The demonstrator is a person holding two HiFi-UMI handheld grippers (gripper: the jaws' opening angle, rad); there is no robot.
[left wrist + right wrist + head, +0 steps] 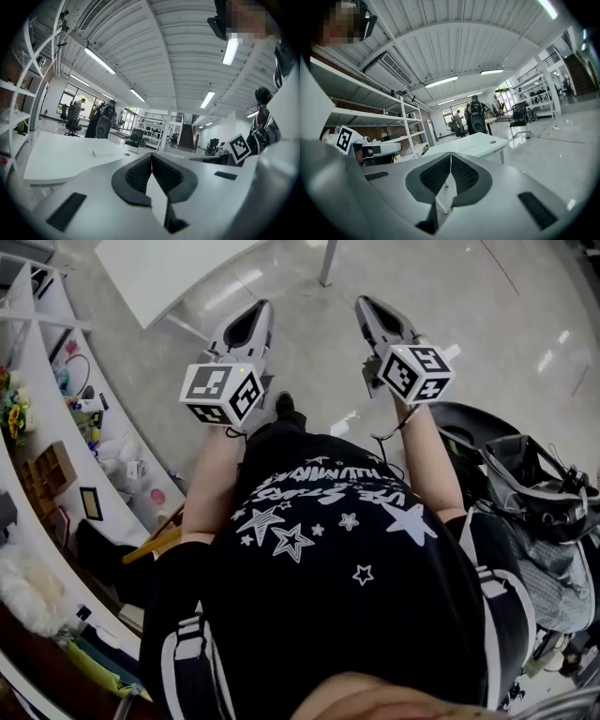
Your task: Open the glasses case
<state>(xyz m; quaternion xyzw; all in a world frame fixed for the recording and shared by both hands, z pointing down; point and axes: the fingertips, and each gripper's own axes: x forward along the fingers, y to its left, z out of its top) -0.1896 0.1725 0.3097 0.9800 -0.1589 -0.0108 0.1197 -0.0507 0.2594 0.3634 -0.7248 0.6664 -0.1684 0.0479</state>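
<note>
- Step in hand: the task is not yet under way. The person stands holding both grippers out in front, above the floor [309, 362], with nothing approached.
- Glasses case: not identifiable in any view. A small flat pale item [102, 153] lies on the white surface [56, 164] ahead, too small to name.
- Left gripper [261, 310]: jaws clenched together, pads meeting, nothing between them.
- Right gripper [366, 307]: also pressed closed and empty, touching nothing.
- Next move, as a judgement: find the case, get close to it, then part the jaws so one gripper can steady the base and the other lift the lid.
</note>
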